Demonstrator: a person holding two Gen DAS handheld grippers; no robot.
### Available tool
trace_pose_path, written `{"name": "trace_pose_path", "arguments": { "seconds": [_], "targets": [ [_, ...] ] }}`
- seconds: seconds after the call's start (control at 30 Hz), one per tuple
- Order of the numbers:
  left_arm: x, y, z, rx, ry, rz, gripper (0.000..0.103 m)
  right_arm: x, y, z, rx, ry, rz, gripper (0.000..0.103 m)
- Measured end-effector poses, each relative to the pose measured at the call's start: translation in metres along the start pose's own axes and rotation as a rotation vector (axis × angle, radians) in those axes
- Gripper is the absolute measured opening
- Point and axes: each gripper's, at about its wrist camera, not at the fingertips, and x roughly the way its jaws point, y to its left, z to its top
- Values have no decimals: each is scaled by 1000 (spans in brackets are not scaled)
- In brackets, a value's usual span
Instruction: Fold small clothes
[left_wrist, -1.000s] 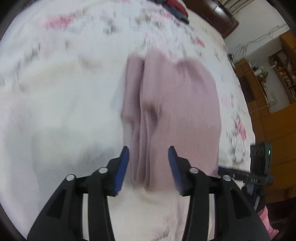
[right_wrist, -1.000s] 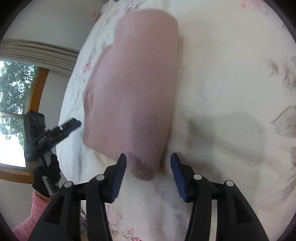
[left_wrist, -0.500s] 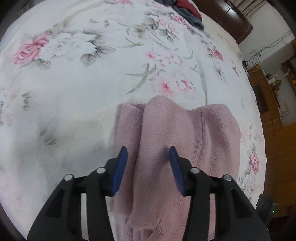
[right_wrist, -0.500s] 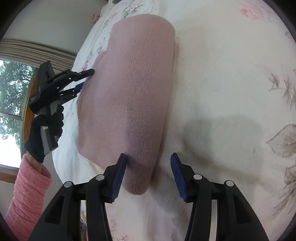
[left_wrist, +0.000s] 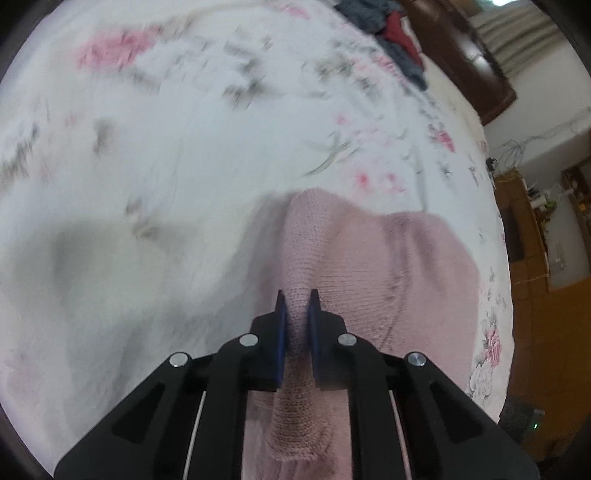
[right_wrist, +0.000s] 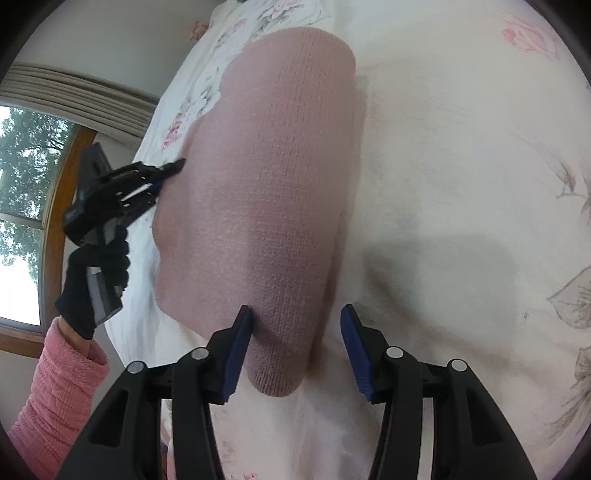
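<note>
A small pink knit garment (right_wrist: 266, 177) lies on a white floral bedsheet (right_wrist: 461, 184), folded into a long band. In the left wrist view my left gripper (left_wrist: 295, 306) is shut on a raised ridge of the pink knit (left_wrist: 406, 266). The right wrist view shows that same left gripper (right_wrist: 173, 168) at the garment's left edge, held by a black-gloved hand (right_wrist: 92, 280) with a pink sleeve. My right gripper (right_wrist: 295, 325) is open, and the garment's near rounded end lies between its blue fingers (right_wrist: 242, 339).
A heap of dark grey and red clothes (left_wrist: 391, 33) lies at the far end of the bed, by a dark wooden headboard (left_wrist: 461, 55). Wooden furniture (left_wrist: 546, 288) stands to the right of the bed. A window (right_wrist: 22, 206) is on the left beyond the bed edge.
My left gripper went from open to shut, pinching a ridge of the pink knit. My right gripper stayed open and edged closer over the garment's near end.
</note>
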Motion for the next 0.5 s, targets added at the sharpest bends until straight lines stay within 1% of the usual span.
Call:
{"name": "trace_pose_path", "arguments": {
  "seconds": [0.1, 0.13, 0.2, 0.27, 0.3, 0.33, 0.37, 0.4, 0.43, 0.47, 0.5],
  "targets": [
    [2, -1, -2, 19, -3, 1, 13, 0, -2, 1, -5, 5, -2, 51],
    [1, -2, -2, 25, -1, 4, 15, 0, -2, 2, -6, 7, -5, 51],
    [-6, 0, -4, 20, 1, 3, 26, 0, -1, 3, -9, 10, -13, 51],
    [-20, 3, -6, 13, -9, -14, 32, 0, -1, 4, -7, 9, -13, 51],
    [-26, 4, -8, 14, -15, -16, 39, -1, -1, 4, -6, 7, -15, 51],
    [-35, 6, -11, 17, -19, -23, 42, -2, 0, 3, -8, 3, -16, 51],
    [-40, 6, -13, 19, -18, -32, 48, -3, 0, 2, -9, -1, -16, 51],
    [-48, 7, -17, 25, -10, -55, 53, -6, 1, 2, -11, -8, -12, 51],
    [-53, 8, -20, 29, -4, -77, 54, -9, 2, 1, -12, -15, -7, 51],
    [-58, 10, -23, 33, 1, -97, 60, -12, 3, 2, -12, -25, -4, 51],
    [-62, 12, -28, 35, 13, -114, 70, -19, 2, 1, -9, -42, 4, 54]
  ]
}}
